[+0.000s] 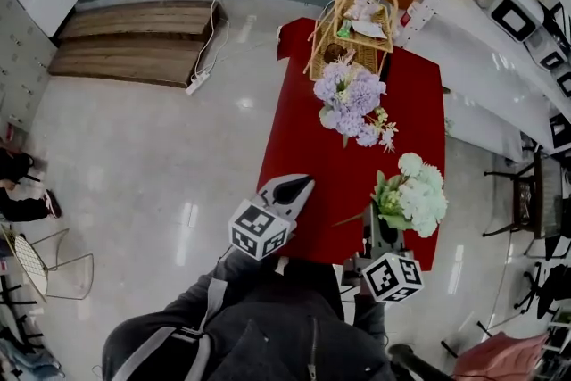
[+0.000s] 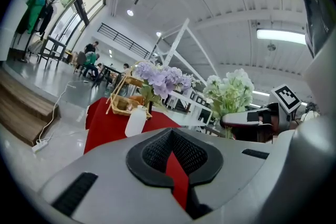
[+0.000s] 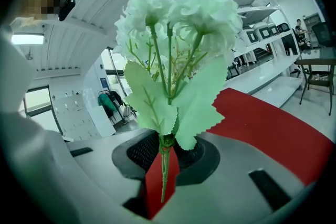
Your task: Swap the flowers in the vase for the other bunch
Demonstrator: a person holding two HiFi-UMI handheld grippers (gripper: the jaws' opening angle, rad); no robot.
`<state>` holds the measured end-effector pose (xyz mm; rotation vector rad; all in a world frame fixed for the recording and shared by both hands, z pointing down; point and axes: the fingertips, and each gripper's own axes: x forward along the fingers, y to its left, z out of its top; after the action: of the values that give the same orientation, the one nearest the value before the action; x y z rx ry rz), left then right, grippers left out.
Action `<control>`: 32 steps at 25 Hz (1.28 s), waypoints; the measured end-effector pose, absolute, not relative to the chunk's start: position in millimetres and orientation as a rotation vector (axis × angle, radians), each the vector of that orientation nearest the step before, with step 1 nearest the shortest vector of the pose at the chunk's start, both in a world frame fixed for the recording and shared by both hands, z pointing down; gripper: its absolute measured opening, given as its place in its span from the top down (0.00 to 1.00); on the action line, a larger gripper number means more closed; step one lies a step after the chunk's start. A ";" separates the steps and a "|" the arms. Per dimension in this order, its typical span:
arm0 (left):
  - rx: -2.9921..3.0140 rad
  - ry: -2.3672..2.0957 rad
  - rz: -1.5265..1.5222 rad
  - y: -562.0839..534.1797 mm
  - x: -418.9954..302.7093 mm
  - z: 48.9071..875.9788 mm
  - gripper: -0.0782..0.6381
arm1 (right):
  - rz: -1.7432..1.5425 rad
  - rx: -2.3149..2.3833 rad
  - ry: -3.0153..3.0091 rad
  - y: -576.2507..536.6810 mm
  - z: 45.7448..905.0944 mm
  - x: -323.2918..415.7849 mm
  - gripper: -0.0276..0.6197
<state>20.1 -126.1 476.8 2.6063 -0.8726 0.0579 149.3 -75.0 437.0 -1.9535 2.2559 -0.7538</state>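
My right gripper (image 3: 164, 162) gripping the white bunch (image 3: 176, 18) by its stems, blooms out beyond it, my left gripper (image 2: 176, 162) closed, empty, vase (image 2: 135, 121) with purple bunch (image 2: 164, 80) ahead.

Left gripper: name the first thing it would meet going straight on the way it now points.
Probably the purple flowers in the white vase; nothing nearer shows in that line, though depth is unclear.

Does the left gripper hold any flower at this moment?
No, the left gripper is shut with nothing between its jaws; the white bunch is in the right gripper.
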 end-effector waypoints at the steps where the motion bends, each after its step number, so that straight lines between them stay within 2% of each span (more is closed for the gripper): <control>1: 2.601 -0.878 0.057 -126.1 21.0 477.5 0.88 | -0.761 -1.953 2.254 -73.5 436.2 152.0 0.84; 30: 2.606 -1.184 0.102 -203.8 64.2 471.1 0.88 | -0.801 -1.767 2.383 -128.5 443.8 215.1 0.84; 31: 2.603 -1.197 0.106 -208.1 66.1 473.3 0.87 | -0.800 -1.761 2.385 -131.4 443.9 216.0 0.84; 32: 2.595 -1.210 0.112 -212.2 68.0 476.2 0.79 | -0.798 -1.754 2.389 -134.1 443.7 216.6 0.84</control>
<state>68.0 -212.2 476.2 2.5954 -1.2096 0.1115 216.6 -134.1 443.7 -1.7537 2.3892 -0.7975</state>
